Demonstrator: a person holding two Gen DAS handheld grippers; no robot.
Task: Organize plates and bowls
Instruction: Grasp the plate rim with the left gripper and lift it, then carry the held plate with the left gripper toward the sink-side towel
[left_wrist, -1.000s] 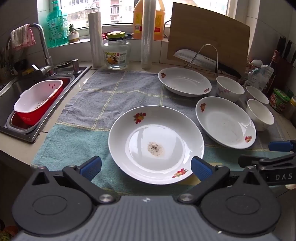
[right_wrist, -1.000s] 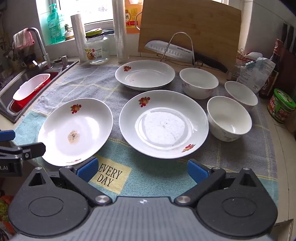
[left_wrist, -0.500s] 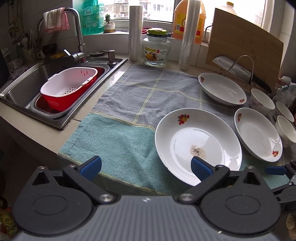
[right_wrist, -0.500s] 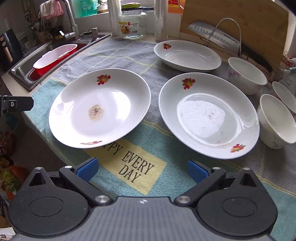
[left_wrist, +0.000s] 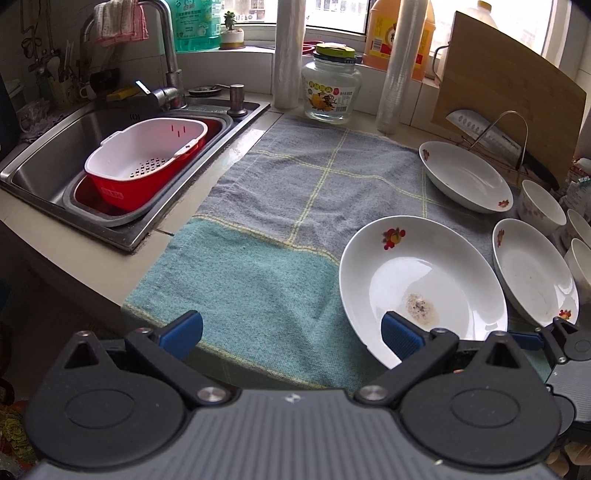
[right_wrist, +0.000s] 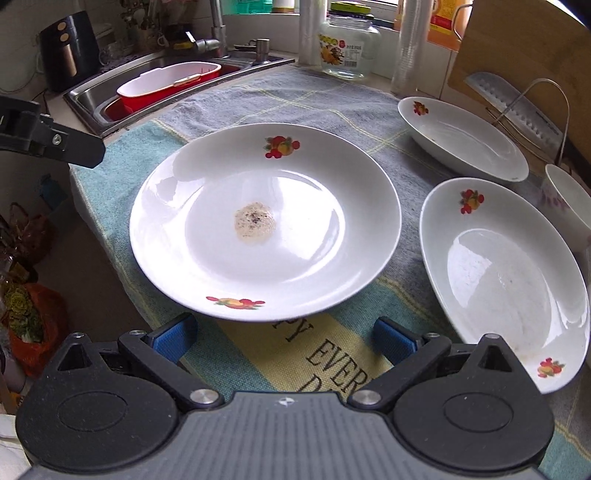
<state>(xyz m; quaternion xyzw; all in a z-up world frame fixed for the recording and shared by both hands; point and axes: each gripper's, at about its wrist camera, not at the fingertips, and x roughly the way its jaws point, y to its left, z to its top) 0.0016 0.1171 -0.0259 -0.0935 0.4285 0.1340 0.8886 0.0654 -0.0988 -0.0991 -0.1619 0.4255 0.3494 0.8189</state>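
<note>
Checked towel (left_wrist: 280, 206) on kitchen counter beside sink (left_wrist: 55, 147), both hand-held grippers spread wide, empty

A kitchen counter (left_wrist: 110, 266) carries a grey and teal towel (left_wrist: 280, 206) that reaches its front edge. The sink (left_wrist: 48, 155) is at its left end, and a glass jar (left_wrist: 331, 88) stands near its back edge.

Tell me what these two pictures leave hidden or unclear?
- Left wrist view: near rim of the stained plate hides behind the left gripper.
- Same view: bowls are cut off by the right edge.
- Right wrist view: towel lettering is partly covered by the plate and right gripper.
- Jar label: too small.
</note>
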